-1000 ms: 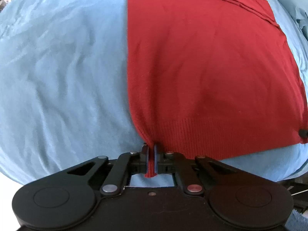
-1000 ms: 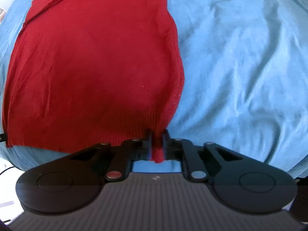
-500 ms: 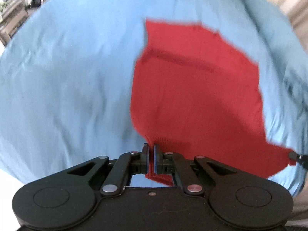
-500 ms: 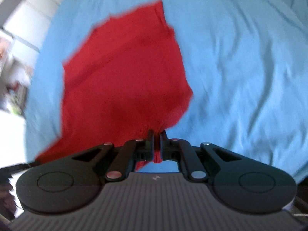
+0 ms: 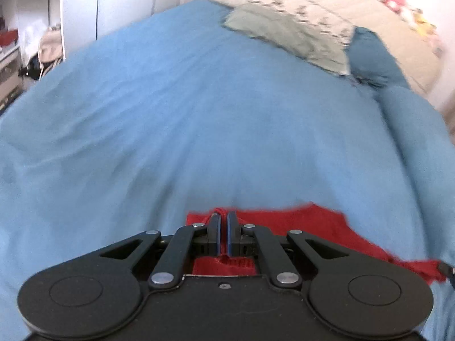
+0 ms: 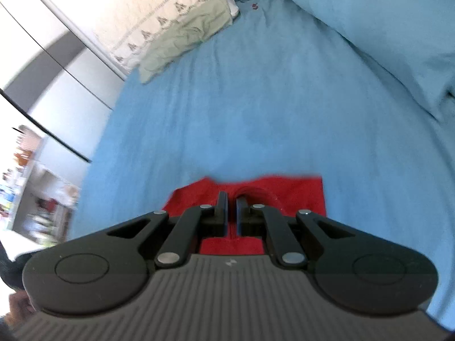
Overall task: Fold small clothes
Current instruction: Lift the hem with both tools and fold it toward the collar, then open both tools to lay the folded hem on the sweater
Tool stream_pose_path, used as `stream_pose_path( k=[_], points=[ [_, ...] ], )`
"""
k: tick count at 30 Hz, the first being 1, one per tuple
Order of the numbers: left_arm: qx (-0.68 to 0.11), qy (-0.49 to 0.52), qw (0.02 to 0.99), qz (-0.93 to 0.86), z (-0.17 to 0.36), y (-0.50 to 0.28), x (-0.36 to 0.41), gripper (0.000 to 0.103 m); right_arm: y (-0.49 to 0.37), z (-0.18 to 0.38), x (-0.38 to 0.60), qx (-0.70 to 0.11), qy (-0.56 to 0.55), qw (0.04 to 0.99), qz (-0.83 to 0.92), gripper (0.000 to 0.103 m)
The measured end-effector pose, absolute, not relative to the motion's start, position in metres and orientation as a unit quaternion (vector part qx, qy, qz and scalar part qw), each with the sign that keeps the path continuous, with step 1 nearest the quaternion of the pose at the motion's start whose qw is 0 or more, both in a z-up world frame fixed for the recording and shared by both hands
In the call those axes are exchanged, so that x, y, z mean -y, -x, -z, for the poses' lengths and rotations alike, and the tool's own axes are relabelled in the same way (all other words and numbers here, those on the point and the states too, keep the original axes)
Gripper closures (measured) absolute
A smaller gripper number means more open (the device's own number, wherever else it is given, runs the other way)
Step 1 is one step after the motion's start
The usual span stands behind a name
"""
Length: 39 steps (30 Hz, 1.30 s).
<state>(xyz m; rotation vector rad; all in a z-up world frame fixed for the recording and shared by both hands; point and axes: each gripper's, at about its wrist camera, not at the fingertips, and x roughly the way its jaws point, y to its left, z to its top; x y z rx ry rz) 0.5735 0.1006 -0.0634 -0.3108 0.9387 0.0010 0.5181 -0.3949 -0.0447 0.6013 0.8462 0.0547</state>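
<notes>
Left gripper point(image 5: 223, 218) fingers clamped on red knit cloth point(image 5: 307, 223), close together with a fold pinched between. Right gripper point(image 6: 231, 199) fingers likewise closed on cloth point(image 6: 295, 190). Cloth bunched just under both grippers, resting on blue bed point(image 5: 199, 113). Green pillow point(image 6: 184, 37) far off at the headboard.

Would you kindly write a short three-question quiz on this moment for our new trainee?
1. True or false: the left gripper is shut on the red sweater.
2. What does the right gripper grip? A) the green pillow B) the red sweater C) nothing
3. Fill in: the sweater hangs over a ____ bedsheet.

Key: 1 true; 2 B; 3 blue.
</notes>
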Motion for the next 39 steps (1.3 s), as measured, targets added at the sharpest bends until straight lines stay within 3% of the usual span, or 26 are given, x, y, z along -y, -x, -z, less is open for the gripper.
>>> stream_pose_path(
  k=[6, 14, 16, 17, 18, 20, 22, 23, 24, 26, 33, 39],
  points=[
    [-0.468, 0.137, 0.872, -0.045, 0.131, -0.628, -0.081, 0.099, -0.588, 0.135, 0.383, -0.42, -0.255, 0.871, 0.003, 0.083],
    [-0.478, 0.108, 0.87, -0.057, 0.146, -0.646, -0.078, 0.098, -0.624, 0.171, 0.393, -0.444, -0.247, 0.861, 0.016, 0.083],
    [-0.48, 0.114, 0.868, -0.062, 0.146, -0.646, -0.08, 0.091, -0.63, 0.178, 0.391, -0.454, -0.236, 0.859, 0.013, 0.082],
    [-0.475, 0.116, 0.87, -0.062, 0.144, -0.646, -0.08, 0.08, -0.633, 0.18, 0.389, -0.457, -0.233, 0.858, 0.01, 0.081],
    [-0.469, 0.111, 0.874, -0.066, 0.14, -0.645, -0.079, 0.059, -0.634, 0.18, 0.387, -0.455, -0.23, 0.86, 0.01, 0.078],
    [-0.447, 0.091, 0.887, -0.074, 0.128, -0.637, -0.077, 0.035, -0.632, 0.173, 0.387, -0.444, -0.226, 0.867, 0.004, 0.061],
    [-0.416, 0.062, 0.904, -0.074, 0.11, -0.618, -0.071, 0.033, -0.617, 0.16, 0.384, -0.427, -0.207, 0.88, 0.021, 0.014],
    [-0.406, 0.049, 0.91, -0.068, 0.104, -0.608, -0.066, 0.027, -0.606, 0.149, 0.38, -0.402, -0.185, 0.896, 0.038, 0.009],
    [-0.402, 0.036, 0.913, -0.056, 0.098, -0.597, -0.058, 0.014, -0.596, 0.14, 0.377, -0.38, -0.167, 0.909, 0.033, 0.002],
    [-0.399, 0.013, 0.917, -0.02, 0.091, -0.568, -0.04, 0.001, -0.575, 0.129, 0.366, -0.358, -0.14, 0.923, 0.011, 0.0],
    [-0.474, -0.008, 0.879, 0.062, 0.137, -0.503, -0.001, 0.001, -0.514, 0.15, 0.328, -0.398, -0.139, 0.906, -0.031, 0.0],
    [-0.508, -0.019, 0.859, 0.066, 0.172, -0.498, -0.01, 0.0, -0.5, 0.189, 0.325, -0.429, -0.151, 0.891, -0.013, 0.0]
  ],
)
